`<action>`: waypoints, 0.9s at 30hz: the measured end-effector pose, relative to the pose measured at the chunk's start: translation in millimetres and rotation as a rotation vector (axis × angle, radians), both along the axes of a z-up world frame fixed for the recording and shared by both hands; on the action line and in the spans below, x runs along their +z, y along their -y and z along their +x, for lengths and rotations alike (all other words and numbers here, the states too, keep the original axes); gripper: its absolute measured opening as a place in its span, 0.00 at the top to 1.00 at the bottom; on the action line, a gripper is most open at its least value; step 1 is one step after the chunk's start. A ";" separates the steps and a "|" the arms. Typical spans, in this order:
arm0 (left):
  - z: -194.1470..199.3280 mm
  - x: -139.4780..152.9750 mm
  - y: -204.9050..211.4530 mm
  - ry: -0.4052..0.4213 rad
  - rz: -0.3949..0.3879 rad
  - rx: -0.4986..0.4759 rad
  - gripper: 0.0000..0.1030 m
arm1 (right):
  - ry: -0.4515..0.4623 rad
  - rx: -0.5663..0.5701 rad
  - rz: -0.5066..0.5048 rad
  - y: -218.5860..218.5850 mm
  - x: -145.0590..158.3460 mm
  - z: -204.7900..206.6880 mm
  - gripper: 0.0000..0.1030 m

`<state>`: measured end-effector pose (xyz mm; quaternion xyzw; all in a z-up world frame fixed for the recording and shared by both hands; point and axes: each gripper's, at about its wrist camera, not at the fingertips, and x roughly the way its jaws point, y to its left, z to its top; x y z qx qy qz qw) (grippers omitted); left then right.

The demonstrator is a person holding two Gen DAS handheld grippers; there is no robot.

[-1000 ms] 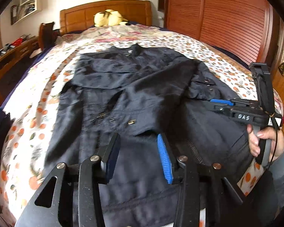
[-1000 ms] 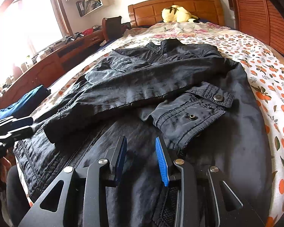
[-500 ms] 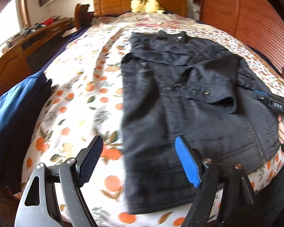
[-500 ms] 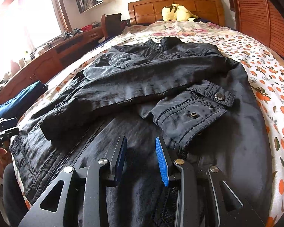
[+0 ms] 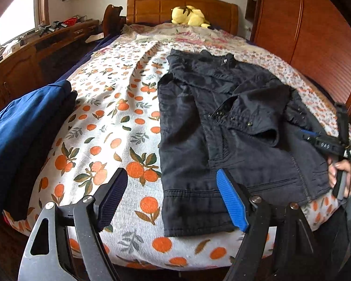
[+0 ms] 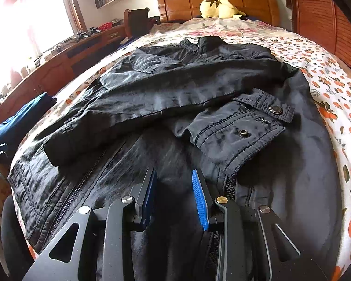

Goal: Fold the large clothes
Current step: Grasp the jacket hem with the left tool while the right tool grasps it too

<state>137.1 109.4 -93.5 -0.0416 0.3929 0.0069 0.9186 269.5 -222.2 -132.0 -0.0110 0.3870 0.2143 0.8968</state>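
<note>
The dark jacket (image 5: 224, 126) lies lengthwise on the bed (image 5: 110, 126), collar at upper centre, its near-left hem corner between the spread, empty left gripper (image 5: 169, 199); the right gripper (image 6: 174, 199), half-parted, holds nothing above the hem.

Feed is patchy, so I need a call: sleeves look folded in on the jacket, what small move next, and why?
Probably bring the left gripper down onto the hem corner of the black jacket and pinch it. Its jaws are open and empty above that corner, both sleeves already lie across the front, so folding the hem toward the collar seems next.
</note>
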 end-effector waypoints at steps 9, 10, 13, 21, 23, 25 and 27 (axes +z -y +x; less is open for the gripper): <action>1.9 -1.6 3.5 -0.007 0.000 -0.030 0.23 | -0.004 0.017 -0.027 1.1 2.7 -4.3 0.68; 5.1 -6.4 2.2 -0.018 0.007 -0.035 0.23 | -0.006 0.020 -0.033 1.6 4.2 -5.5 0.68; 8.4 -17.1 -3.0 -0.034 -0.002 -0.037 0.23 | 0.003 0.030 -0.077 4.8 12.6 -15.4 0.68; 9.2 -34.0 -17.1 -0.030 -0.082 -0.058 0.46 | 0.058 -0.071 -0.191 59.7 29.2 -79.7 0.68; 11.1 -35.6 -15.3 -0.030 -0.078 -0.078 0.53 | 0.039 -0.121 -0.216 76.7 28.6 -90.2 0.68; 13.4 -36.6 -12.4 -0.031 -0.063 -0.094 0.56 | 0.031 -0.166 -0.229 90.7 28.3 -99.7 0.68; 14.9 -37.6 -10.4 -0.035 -0.059 -0.103 0.56 | 0.014 -0.190 -0.220 101.9 27.1 -108.4 0.67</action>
